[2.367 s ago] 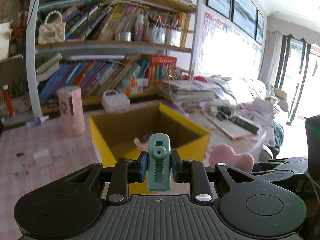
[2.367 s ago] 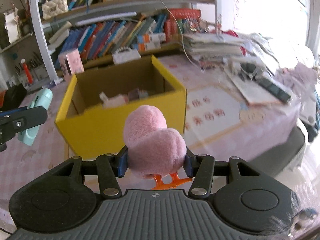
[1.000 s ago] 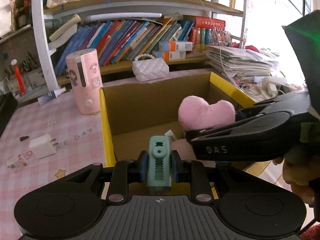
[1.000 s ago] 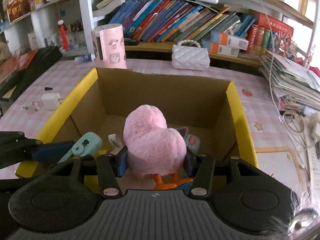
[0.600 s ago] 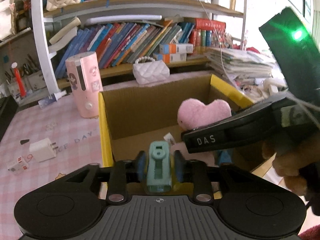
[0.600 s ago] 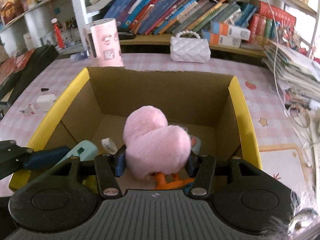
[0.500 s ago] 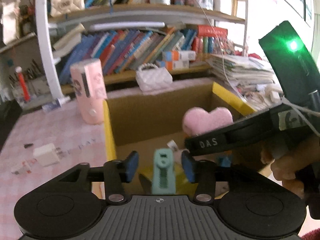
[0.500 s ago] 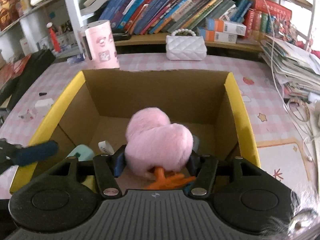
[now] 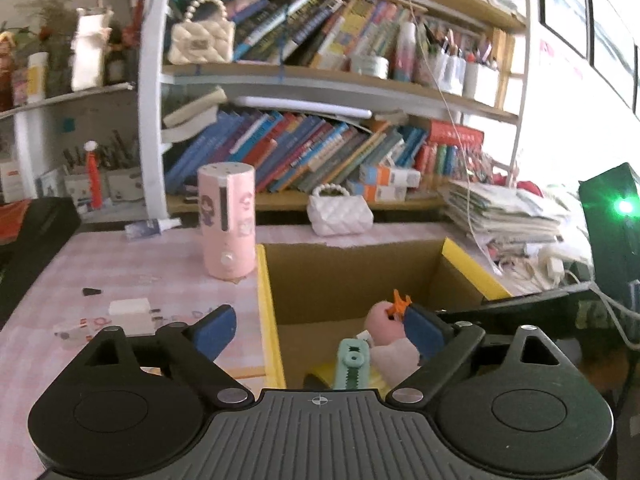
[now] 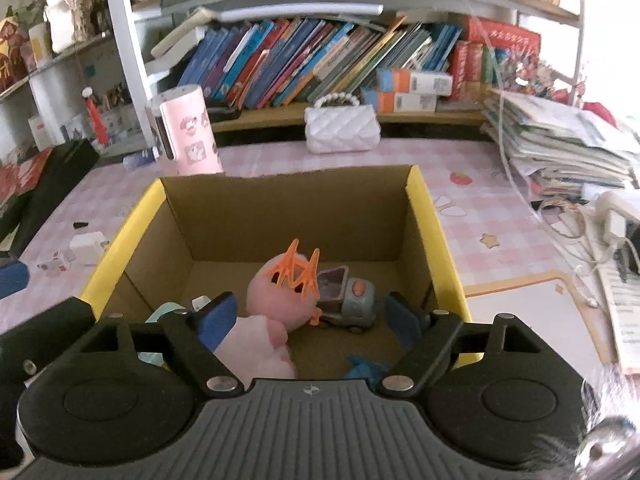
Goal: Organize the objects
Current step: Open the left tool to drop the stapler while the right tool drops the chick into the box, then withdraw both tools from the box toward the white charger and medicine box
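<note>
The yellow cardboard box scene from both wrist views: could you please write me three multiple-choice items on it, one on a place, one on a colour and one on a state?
1. Where does the pink plush toy with orange feet lie?
A. inside the yellow cardboard box
B. on the bookshelf
C. on the checked tablecloth

2. What colour is the small quilted handbag behind the box?
A. black
B. white
C. green

3. How do the right gripper's fingers stand?
A. shut on the plush toy
B. shut on nothing
C. open, holding nothing

Answers:
1 A: it rests on the box floor, feet up, beside a small grey toy car.
2 B: white, with a pearl handle.
3 C: the blue pads stand apart, having just been opening, and the toy lies beyond them.
</note>
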A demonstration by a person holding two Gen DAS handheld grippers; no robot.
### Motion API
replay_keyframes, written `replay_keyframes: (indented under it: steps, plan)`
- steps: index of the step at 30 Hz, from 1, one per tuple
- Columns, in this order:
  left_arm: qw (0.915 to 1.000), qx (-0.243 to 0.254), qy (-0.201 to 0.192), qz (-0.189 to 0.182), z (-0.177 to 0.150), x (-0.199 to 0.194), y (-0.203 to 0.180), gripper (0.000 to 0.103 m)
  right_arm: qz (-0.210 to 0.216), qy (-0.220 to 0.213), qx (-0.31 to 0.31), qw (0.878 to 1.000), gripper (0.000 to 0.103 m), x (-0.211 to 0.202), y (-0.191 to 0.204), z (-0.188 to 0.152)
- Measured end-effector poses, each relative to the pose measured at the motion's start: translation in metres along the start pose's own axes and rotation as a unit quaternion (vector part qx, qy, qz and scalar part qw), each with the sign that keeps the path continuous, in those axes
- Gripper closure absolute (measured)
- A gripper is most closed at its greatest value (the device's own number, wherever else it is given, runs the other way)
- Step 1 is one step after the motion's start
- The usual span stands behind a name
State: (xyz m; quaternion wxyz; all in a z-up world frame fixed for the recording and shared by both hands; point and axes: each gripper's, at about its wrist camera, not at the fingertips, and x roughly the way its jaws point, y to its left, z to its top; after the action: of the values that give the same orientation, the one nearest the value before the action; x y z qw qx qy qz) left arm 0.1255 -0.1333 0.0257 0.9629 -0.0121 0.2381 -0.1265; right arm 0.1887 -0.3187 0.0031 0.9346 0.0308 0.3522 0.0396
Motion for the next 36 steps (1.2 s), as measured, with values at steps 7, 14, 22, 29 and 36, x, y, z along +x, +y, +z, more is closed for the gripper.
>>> replay_keyframes:
  steps: [7,14,22,29,36]
  plan:
    - [0.9992,-0.028,0.002,0.028,-0.008,-0.011,0.013,0.009,-0.029,-0.038,0.003,0.999,0.019,-0.023,0.005,-0.016]
    - [0.9990,-0.029,0.005,0.035,-0.015,-0.022,0.019,0.009,-0.040,-0.039,0.010,0.998,0.019,-0.035,0.011,-0.029]
    - [0.9995,-0.026,0.008,0.015,-0.025,-0.038,0.024,0.008,-0.072,-0.052,0.032,0.996,0.019,-0.064,0.017,-0.047]
    - [0.9996,-0.019,0.019,-0.014,-0.035,-0.054,0.031,0.008,-0.106,-0.045,0.053,0.992,0.019,-0.089,0.027,-0.072]
    - [0.9977,0.007,0.061,-0.029,-0.055,-0.070,0.038,0.008,-0.113,-0.001,0.055,0.992,0.019,-0.100,0.051,-0.105]
